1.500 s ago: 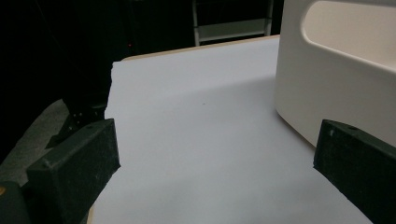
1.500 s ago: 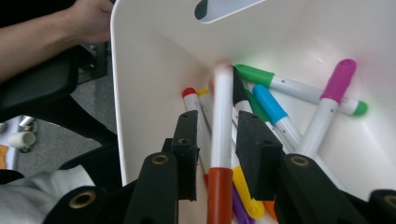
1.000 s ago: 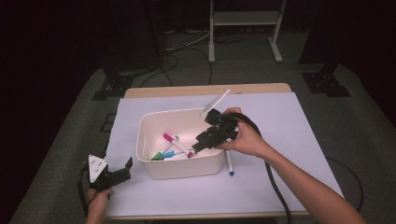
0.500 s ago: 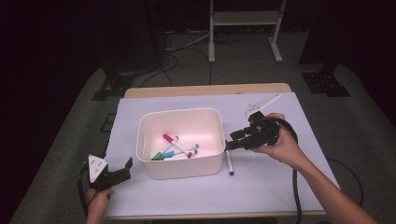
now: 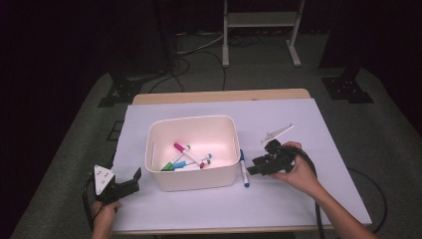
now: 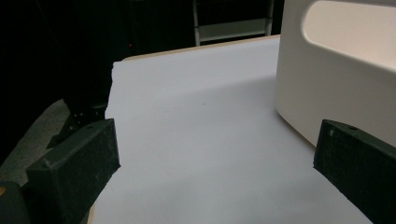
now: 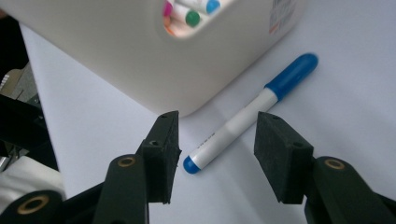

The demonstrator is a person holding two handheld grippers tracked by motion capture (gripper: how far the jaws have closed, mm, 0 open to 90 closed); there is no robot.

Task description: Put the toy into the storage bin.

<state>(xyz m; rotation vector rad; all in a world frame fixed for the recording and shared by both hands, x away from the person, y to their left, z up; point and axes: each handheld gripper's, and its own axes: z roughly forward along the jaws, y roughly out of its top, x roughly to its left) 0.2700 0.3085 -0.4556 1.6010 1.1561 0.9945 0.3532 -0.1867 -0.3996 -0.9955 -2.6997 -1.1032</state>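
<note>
Reaching for the blue-capped white marker [image 7: 247, 119] at three o'clock of the cream plastic bin [image 5: 191, 152]: right tongs [image 7: 217, 151], just opened, straddle it unpressed; next, close. Left tongs [image 6: 210, 161] rest spread.

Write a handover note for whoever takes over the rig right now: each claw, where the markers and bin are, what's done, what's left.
Right claw: open, jaws just opened wider, low over the blue marker with nothing gripped; the marker lies on the white mat between the jaws' tips, beside the bin.
Left claw: open, empty, resting near the mat's front left corner, short of the bin.
Done: several markers already lie in the bin.
Left: close on the blue marker, lift it and drop it in the bin.
</note>
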